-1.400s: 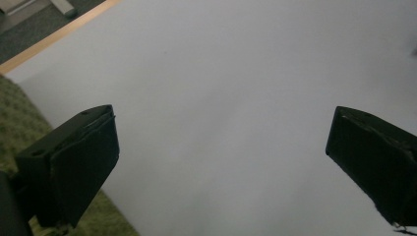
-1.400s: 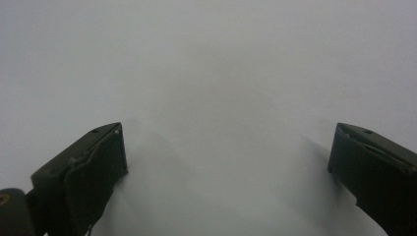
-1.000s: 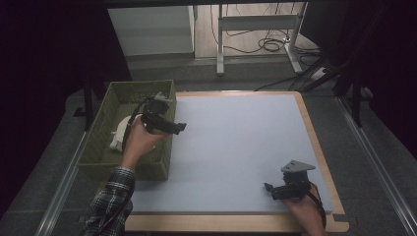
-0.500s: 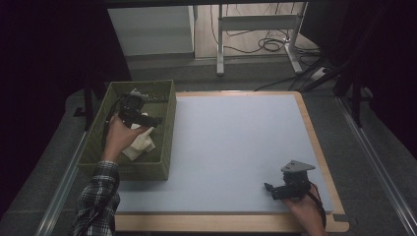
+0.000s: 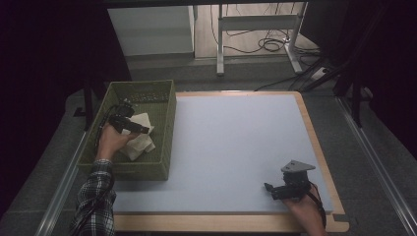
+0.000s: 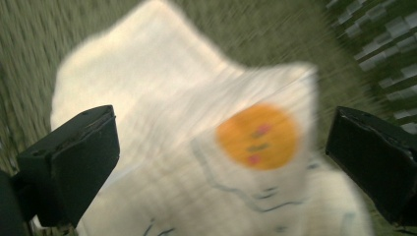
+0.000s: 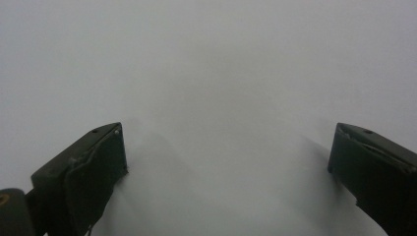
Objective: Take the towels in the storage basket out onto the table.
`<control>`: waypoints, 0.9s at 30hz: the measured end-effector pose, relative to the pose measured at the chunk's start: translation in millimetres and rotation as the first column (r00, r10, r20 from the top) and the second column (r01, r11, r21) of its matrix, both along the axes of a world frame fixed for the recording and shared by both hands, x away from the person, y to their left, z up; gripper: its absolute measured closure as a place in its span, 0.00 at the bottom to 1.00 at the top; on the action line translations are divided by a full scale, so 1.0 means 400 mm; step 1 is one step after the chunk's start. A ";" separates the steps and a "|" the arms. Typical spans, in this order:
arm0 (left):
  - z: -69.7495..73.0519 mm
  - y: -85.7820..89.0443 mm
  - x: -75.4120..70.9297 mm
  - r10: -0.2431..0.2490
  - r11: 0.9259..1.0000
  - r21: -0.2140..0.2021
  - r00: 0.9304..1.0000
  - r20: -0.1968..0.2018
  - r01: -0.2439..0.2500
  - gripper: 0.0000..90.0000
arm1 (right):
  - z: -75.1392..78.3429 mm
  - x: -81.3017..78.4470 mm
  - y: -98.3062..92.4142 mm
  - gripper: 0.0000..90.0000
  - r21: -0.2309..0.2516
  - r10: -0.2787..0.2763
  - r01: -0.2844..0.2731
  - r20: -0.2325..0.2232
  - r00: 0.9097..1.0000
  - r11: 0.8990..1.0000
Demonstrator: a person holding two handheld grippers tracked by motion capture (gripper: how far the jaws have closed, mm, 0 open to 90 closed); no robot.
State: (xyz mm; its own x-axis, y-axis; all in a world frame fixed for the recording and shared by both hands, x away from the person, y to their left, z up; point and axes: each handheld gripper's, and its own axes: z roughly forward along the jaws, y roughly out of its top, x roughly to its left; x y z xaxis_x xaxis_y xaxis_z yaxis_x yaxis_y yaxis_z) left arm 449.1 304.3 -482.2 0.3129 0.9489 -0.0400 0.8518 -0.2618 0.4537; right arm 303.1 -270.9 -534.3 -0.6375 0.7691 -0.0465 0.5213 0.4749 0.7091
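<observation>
The table, a pale blue-grey mat in a wooden frame, takes up the middle of the high view, with dark floor around it, desk legs and loose cables at the top of the frame, and black curtain on the left. At the mat's left edge stands a green basket with latticed walls, and in it lies the cloth, a cream piece crumpled into folds, left of centre in the high view. In the left gripper view the cloth spreads across the centre and bottom of the frame, blurred, with an orange round print right of centre and thin dark lines below it. It looks light, soft and limp, so it should sag and trail when lifted and is not likely to slip or break; a raised fold near the top of the heap seems the best place to pinch, rather than a flat layer against the basket floor. The left gripper hangs over the cloth with its jaws spread wide, nothing between them yet. The right gripper rests at the lower right of the high view on bare mat, its jaws also wide apart and empty.
</observation>
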 end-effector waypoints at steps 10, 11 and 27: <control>-0.060 0.017 0.028 0.071 0.996 0.074 0.983 -0.168 -0.059 0.00 | 0.000 0.000 0.000 0.01 0.000 0.000 0.000 0.000 1.000 1.000; -0.066 0.017 0.029 0.083 0.995 0.075 0.980 -0.179 -0.070 0.00 | 0.000 0.000 0.000 0.01 0.000 0.000 0.000 0.000 1.000 1.000; -0.060 0.014 0.018 -0.024 0.996 -0.090 0.961 -0.277 -0.001 0.81 | 0.000 0.000 0.000 0.01 0.000 0.000 0.000 0.000 1.000 1.000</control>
State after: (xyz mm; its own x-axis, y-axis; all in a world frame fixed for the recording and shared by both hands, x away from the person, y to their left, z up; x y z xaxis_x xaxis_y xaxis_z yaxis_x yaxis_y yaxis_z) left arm 456.5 309.8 -506.0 0.2881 0.9343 -0.2101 0.9447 -0.2415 0.2218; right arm 303.0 -270.9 -534.4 -0.6374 0.7691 -0.0466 0.5212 0.4750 0.7091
